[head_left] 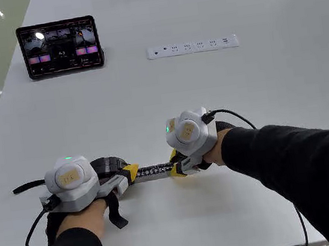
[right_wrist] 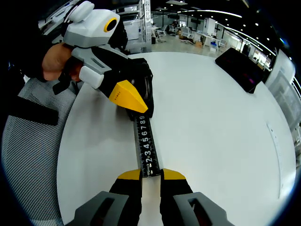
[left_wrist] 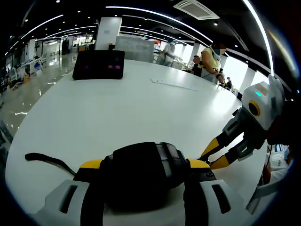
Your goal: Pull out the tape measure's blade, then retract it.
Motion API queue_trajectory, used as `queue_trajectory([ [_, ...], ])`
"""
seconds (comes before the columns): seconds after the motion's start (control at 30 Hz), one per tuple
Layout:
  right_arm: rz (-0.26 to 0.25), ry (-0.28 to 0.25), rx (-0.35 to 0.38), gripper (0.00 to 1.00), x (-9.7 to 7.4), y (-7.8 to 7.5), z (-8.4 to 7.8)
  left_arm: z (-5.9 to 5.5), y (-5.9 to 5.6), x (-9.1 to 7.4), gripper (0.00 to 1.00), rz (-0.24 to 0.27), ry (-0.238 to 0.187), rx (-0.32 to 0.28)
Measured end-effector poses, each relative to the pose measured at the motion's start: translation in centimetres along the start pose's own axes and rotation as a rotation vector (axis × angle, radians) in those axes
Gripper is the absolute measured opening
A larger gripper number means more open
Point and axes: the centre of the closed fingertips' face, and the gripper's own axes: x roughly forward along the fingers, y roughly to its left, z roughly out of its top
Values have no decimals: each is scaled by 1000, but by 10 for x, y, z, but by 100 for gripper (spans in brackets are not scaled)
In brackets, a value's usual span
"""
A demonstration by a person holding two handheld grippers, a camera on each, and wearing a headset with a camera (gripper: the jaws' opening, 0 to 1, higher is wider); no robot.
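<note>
While the left gripper [left_wrist: 146, 164] clamps the tape measure case [head_left: 109, 165], the right gripper [right_wrist: 151, 175] pinches the blade [right_wrist: 145, 143] tip, likely mid-pull; next, draw straight away from the case.

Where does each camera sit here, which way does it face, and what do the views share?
Head view: on the headset, looking down at the table; both sleeved arms show.
Left gripper view: rides the left gripper, shut on the tape measure.
Right gripper view: rides the right gripper, pinching the blade; the left hand shows.
All share the tablet.
</note>
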Motion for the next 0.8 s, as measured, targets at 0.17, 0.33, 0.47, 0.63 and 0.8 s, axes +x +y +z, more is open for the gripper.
queue_trajectory([
  [0.17, -3, -4, -2, 10, 2, 2, 2, -1, -1, 0, 63, 0, 0, -1],
  [0.33, -3, -7, -2, 10, 3, 1, 4, -1, 0, 0, 63, 0, 1, -2],
  [0.47, -2, -10, -4, 10, 4, 1, 6, -1, 0, 0, 63, 0, 1, -3],
  [0.63, 2, -10, -1, 10, 6, 1, 7, -1, 0, 1, 63, 0, 2, -4],
  [0.8, 2, -17, 2, 10, 7, 2, 11, -1, 0, 2, 63, -2, 3, -4],
])
